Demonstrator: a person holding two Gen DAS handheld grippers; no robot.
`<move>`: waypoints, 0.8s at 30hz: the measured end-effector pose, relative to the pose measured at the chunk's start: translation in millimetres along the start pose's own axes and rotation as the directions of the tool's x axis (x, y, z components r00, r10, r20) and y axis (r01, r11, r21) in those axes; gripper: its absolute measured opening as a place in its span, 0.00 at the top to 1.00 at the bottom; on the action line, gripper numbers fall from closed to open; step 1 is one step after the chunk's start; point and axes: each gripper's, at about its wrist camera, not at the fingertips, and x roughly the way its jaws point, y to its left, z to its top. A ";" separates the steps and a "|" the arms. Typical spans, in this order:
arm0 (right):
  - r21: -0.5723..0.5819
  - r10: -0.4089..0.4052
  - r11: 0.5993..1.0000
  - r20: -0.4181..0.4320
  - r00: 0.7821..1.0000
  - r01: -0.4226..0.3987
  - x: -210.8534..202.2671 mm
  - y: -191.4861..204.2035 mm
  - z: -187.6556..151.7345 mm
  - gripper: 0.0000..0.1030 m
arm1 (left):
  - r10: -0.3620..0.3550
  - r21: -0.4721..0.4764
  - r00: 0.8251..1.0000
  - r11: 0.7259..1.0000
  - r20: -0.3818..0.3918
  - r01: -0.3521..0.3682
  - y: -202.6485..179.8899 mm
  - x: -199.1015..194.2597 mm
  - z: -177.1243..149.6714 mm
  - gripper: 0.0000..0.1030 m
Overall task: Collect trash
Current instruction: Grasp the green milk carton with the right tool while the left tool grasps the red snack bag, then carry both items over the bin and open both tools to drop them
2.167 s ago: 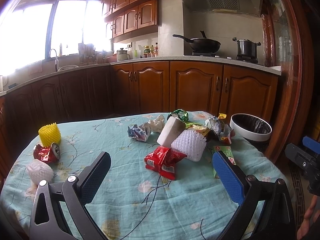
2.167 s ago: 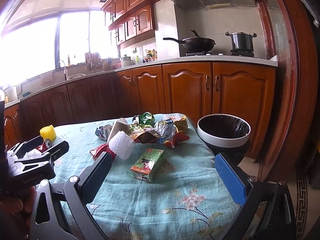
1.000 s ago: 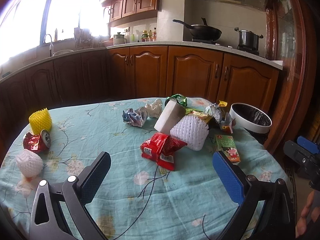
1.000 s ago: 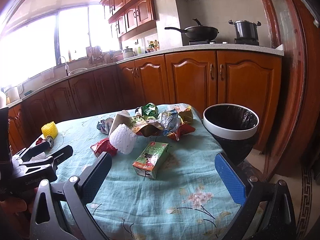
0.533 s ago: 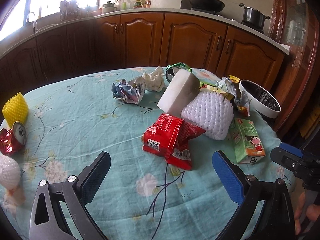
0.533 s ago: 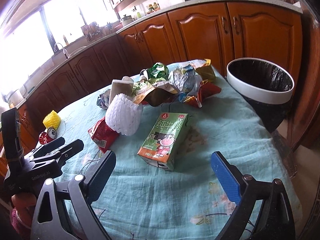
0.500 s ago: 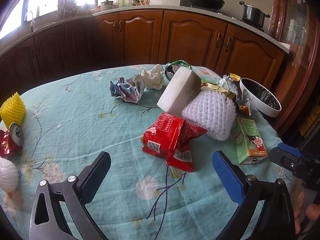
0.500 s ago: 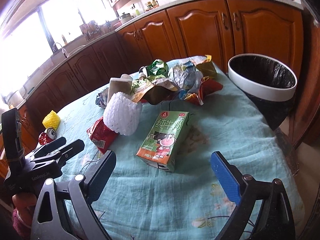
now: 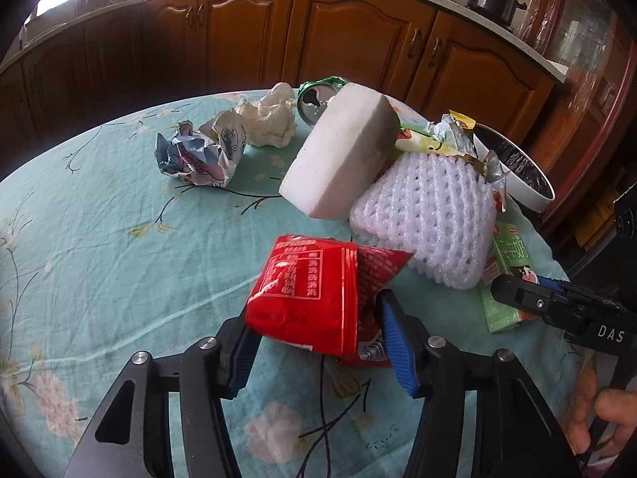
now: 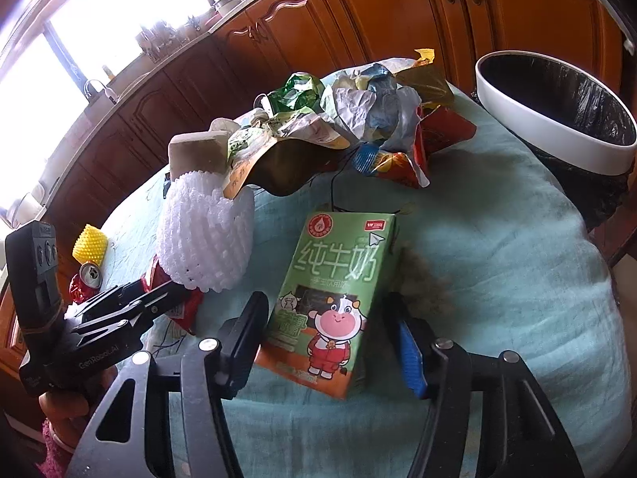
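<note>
Partly hidden behind the foam net [image 10: 205, 235]: red wrapper [image 10: 181, 300].

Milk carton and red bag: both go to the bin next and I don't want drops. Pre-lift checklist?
1. Left gripper jaws pinching the red snack bag: ok.
2. Right gripper jaws straddling the milk carton: ok.
3. Those jaws closed on the carton: not ok, a gap shows.
4. White foam net clear of the bag: not ok, touching its corner.
5. Trash bin open: ok.
</note>
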 end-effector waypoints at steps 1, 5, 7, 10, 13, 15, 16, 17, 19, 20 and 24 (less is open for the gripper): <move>0.001 0.010 1.000 0.004 1.000 -0.010 -3.1 -1.1 -1.3 0.49 | -0.012 -0.002 1.000 1.000 0.003 0.012 0.0 -2.0 -2.3 0.50; -0.001 0.026 1.000 0.026 0.999 -0.026 -20.9 -7.9 -8.7 0.53 | -0.045 -0.023 0.999 0.999 0.018 0.045 1.7 -18.4 -17.9 0.56; 0.001 0.031 1.000 0.044 0.999 -0.031 -30.8 -12.6 -13.0 0.53 | -0.067 -0.030 0.997 0.997 0.027 0.068 -1.5 -29.6 -27.7 0.57; 0.016 0.041 0.999 0.064 0.997 -0.042 -43.8 -21.4 -18.3 0.53 | -0.114 -0.027 0.993 0.993 0.027 0.115 -11.4 -45.2 -37.3 0.58; 0.027 0.043 0.999 0.083 0.996 -0.045 -53.1 -28.8 -20.7 0.53 | -0.157 0.012 0.987 0.988 0.035 0.156 -30.9 -54.0 -38.6 0.58; 0.038 0.050 0.998 0.094 0.994 -0.054 -57.7 -32.8 -21.5 0.53 | -0.177 0.049 0.983 0.983 0.042 0.175 -44.7 -57.1 -35.5 0.58; 0.038 0.049 0.998 0.100 0.994 -0.053 -60.2 -34.0 -20.7 0.53 | -0.187 0.059 0.981 0.981 0.042 0.184 -50.3 -57.3 -33.2 0.58; 0.039 0.048 0.998 0.109 0.993 -0.053 -63.6 -35.7 -20.2 0.53 | -0.196 0.067 0.980 0.979 0.040 0.193 -55.8 -56.6 -30.5 0.58; 0.048 0.050 0.997 0.129 0.990 -0.056 -71.5 -42.1 -17.8 0.53 | -0.211 0.080 0.977 0.975 0.035 0.208 -64.0 -51.8 -23.3 0.58; 0.054 0.048 0.997 0.140 0.989 -0.056 -75.2 -45.6 -16.1 0.53 | -0.219 0.085 0.975 0.973 0.032 0.216 -68.7 -49.9 -19.6 0.59; 0.080 0.028 0.996 0.184 0.982 -0.043 -91.9 -64.3 -4.6 0.53 | -0.231 0.119 0.973 0.967 0.027 0.226 -87.1 -38.6 -2.5 0.58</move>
